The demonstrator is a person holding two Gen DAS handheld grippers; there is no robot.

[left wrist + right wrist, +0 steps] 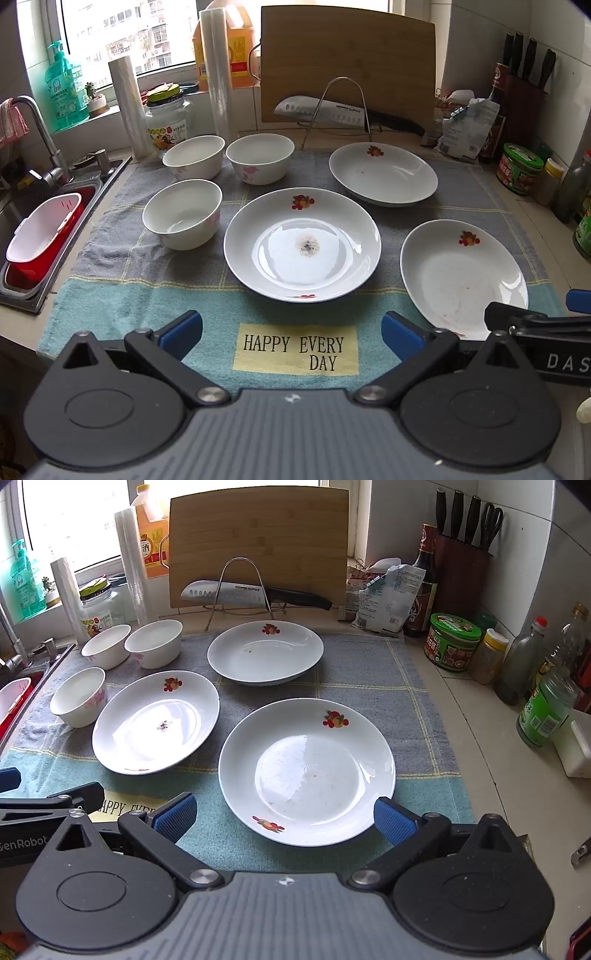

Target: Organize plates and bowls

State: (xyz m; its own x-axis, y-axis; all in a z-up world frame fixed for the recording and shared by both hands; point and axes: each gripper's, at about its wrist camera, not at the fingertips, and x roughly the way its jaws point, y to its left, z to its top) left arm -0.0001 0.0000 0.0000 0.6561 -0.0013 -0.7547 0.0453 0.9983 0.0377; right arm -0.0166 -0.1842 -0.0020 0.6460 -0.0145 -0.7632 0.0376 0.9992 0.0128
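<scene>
Three white plates with fruit prints lie on a grey and teal towel (pixel 122 295): a middle plate (pixel 302 244) (pixel 155 722), a far plate (pixel 383 173) (pixel 265 651) and a near right plate (pixel 463 277) (pixel 306 770). Three white bowls stand at the left: a near bowl (pixel 183 213) (pixel 78 696) and two far bowls (pixel 194 156) (pixel 260 158). My left gripper (pixel 291 332) is open and empty, just short of the middle plate. My right gripper (pixel 285 816) is open and empty, with its fingers either side of the near right plate's front rim.
A sink (pixel 44 236) with a red and white basket lies at the left. A cutting board (pixel 347 62), a knife on a wire rack (pixel 332 110), jars and rolls stand at the back. Bottles and jars (pixel 543 686) line the right wall.
</scene>
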